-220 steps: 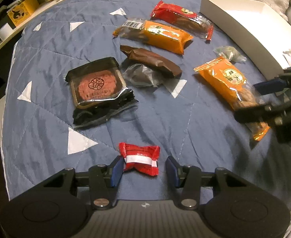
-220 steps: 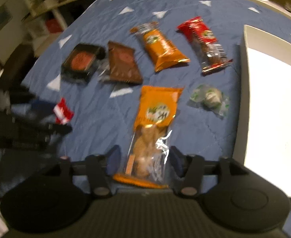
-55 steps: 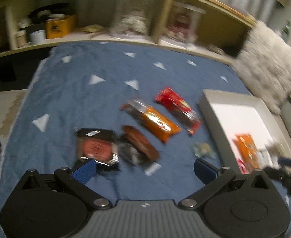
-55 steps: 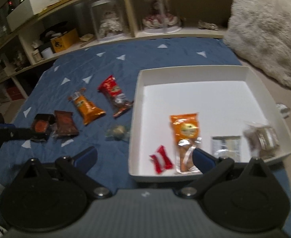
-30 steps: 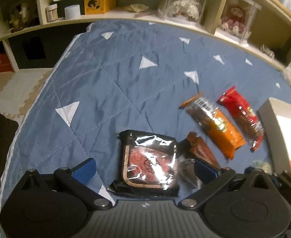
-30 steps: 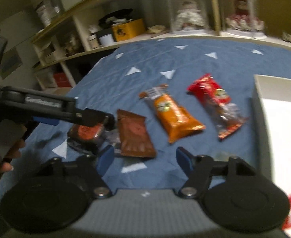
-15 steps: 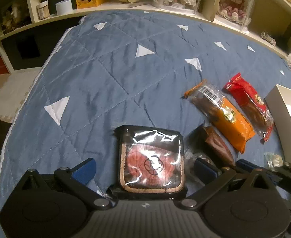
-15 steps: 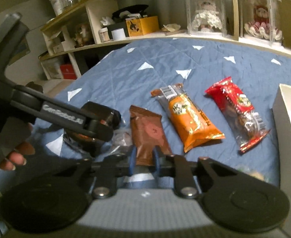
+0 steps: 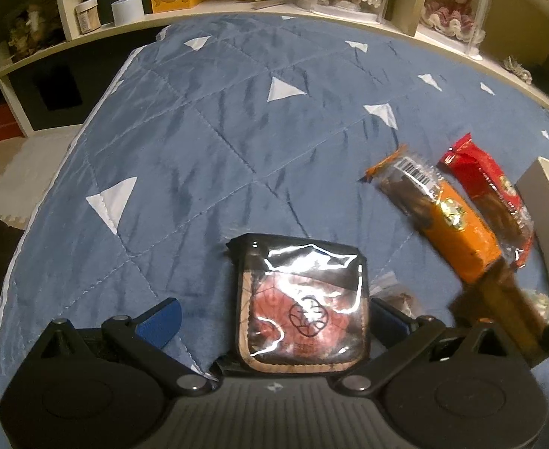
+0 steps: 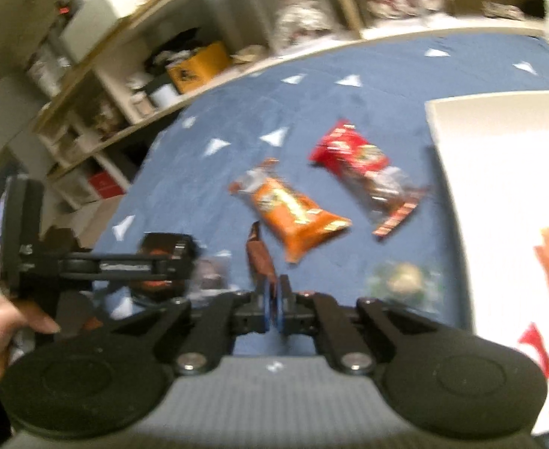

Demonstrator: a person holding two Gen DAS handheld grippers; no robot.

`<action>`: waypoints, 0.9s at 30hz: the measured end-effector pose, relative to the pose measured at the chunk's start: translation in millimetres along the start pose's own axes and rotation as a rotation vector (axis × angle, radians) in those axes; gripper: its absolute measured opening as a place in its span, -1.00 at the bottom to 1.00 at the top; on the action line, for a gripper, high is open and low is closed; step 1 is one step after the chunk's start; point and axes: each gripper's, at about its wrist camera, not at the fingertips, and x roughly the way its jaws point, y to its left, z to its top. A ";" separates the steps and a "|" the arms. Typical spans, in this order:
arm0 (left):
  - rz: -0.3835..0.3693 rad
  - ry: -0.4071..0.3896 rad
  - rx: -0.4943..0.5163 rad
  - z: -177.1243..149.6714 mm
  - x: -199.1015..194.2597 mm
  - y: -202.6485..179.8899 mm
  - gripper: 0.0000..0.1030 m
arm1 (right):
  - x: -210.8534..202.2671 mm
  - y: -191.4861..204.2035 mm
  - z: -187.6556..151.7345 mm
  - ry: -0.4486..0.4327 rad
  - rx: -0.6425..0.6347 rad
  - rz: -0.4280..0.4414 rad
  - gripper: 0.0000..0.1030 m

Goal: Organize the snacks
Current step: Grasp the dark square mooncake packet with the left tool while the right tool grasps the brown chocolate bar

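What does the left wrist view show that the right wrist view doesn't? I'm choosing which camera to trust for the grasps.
Only the left wrist view shows the left gripper open, with the black-tray cake between its fingers.

Only the right wrist view shows the right gripper shut on the brown packet, the green-wrapped snack, snacks inside the white box, and the person's hand.

Both show the orange packet, the red packet, the box's wall and the blue quilt.
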 end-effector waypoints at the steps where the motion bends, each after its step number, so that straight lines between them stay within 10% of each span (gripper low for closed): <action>1: 0.000 0.001 -0.003 -0.2 0.7 0.5 1.00 | -1.0 -3.8 -1.1 0.004 0.004 -0.026 -0.91; 6: -0.021 0.007 -0.022 1.8 -0.7 1.3 0.98 | 2.6 -17.0 -3.8 0.018 0.009 -0.061 -0.73; 10: -0.025 0.003 -0.028 2.7 -1.5 0.6 0.89 | 11.5 -6.8 -3.6 0.029 -0.079 -0.030 0.19; 27: -0.004 0.004 0.069 10.0 0.6 -11.2 0.47 | 53.0 18.2 -10.6 0.124 -0.502 -0.058 0.26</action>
